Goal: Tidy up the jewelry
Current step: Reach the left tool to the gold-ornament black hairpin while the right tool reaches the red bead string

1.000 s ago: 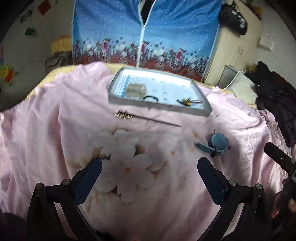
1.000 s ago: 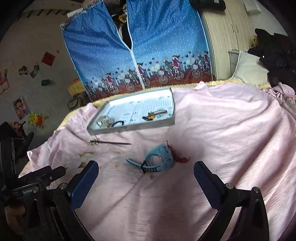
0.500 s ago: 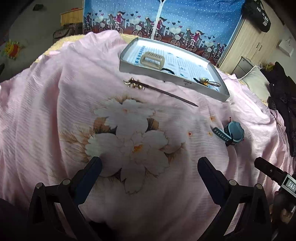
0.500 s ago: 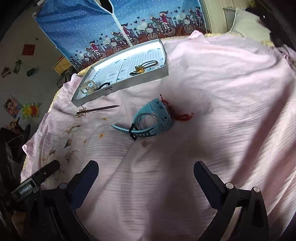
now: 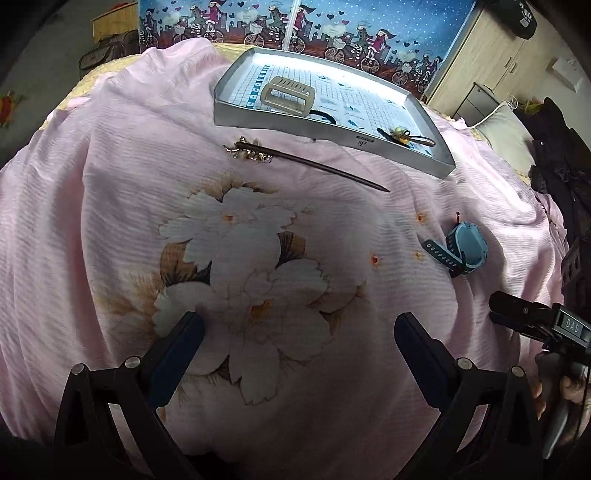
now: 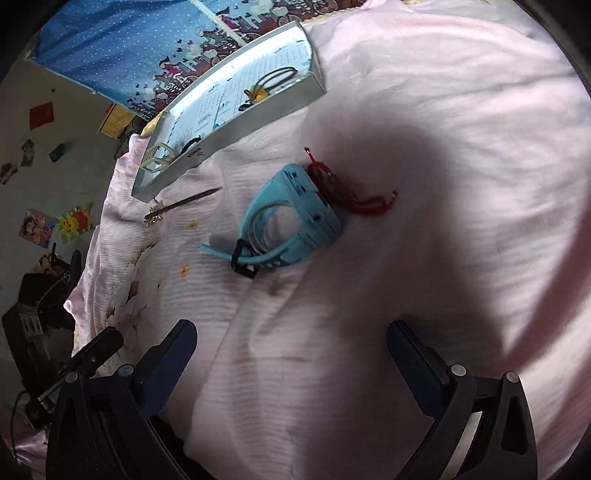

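A blue watch [image 6: 291, 218] lies on the pink bedspread [image 6: 424, 155] with a red string bracelet [image 6: 351, 192] against its far side. My right gripper [image 6: 291, 343] hangs open just short of the watch, nothing between its fingers. A dark hair stick [image 5: 310, 162] with a gold ornament lies in front of the grey tray [image 5: 332, 129]. The tray holds a beige buckle [image 5: 288, 96], a black hair tie [image 5: 325, 115] and a yellow-beaded tie [image 5: 404, 135]. My left gripper [image 5: 299, 332] is open over the flower print, well short of the stick. The watch [image 5: 463, 251] lies to its right.
Blue bicycle-print fabric [image 5: 332, 29] hangs behind the bed. A wooden cabinet [image 5: 491, 59], a pillow [image 5: 506, 129] and dark clothes [image 5: 557, 166] sit at the right. The right tool with a hand [image 5: 546, 350] shows at the left view's right edge.
Both grippers have moved forward and tilted down toward the bed. The right one has closed in on the blue watch, which now looms larger; the left has neared the hair stick. Nothing was gripped.
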Motion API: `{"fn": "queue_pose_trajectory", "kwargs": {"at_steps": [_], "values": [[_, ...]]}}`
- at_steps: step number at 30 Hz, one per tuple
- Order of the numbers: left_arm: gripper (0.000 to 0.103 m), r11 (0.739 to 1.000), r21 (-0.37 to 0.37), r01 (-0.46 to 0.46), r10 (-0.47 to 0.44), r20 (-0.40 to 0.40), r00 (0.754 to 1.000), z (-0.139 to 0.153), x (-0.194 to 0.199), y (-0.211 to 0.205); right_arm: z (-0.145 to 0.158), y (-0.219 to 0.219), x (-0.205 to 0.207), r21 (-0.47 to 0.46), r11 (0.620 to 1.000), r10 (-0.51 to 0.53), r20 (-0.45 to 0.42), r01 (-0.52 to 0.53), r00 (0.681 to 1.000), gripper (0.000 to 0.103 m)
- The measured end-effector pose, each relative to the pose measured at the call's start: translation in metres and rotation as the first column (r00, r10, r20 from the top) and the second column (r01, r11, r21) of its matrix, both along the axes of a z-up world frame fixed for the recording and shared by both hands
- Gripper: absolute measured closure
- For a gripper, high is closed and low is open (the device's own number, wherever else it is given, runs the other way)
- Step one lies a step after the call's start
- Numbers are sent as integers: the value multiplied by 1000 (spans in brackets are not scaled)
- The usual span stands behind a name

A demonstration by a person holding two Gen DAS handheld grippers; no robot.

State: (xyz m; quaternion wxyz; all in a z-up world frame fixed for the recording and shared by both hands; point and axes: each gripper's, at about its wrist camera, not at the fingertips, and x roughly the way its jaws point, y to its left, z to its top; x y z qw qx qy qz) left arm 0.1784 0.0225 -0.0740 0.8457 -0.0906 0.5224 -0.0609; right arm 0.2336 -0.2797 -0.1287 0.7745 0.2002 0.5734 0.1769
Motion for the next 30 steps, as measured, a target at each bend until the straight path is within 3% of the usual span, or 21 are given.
{"fn": "queue_pose_trajectory", "kwargs": {"at_steps": [4, 8, 12, 18, 22, 25, 30], "values": [[2, 1000, -16, 22, -22, -9, 1000, 6, 19, 4, -1, 7, 14, 25, 999, 23, 14, -23, 1000, 0], [2, 995, -101, -14, 10, -44, 999, 2, 51, 21, -6, 13, 31, 80, 996, 33, 12, -34, 999, 0], [2, 990, -133, -56, 49, -57, 997, -5, 84, 34, -7, 22, 46, 88, 995, 40, 37, -43, 998, 0], [2, 962, -242, -129, 109, -94, 990, -23, 113, 49, 5, 42, 73, 128, 986, 89, 145, -107, 985, 0], [2, 957, -248, -150, 133, -82, 988, -24, 125, 55, 11, 54, 98, 156, 976, 119, 213, -154, 970, 0], [2, 953, -250, -171, 156, -78, 985, -27, 130, 57, 12, 50, 99, 196, 972, 91, 184, -128, 979, 0], [2, 968, -202, -148, 141, -48, 989, -32, 141, 41, 23, 33, 96, 151, 987, 20, 201, -51, 979, 0]]}}
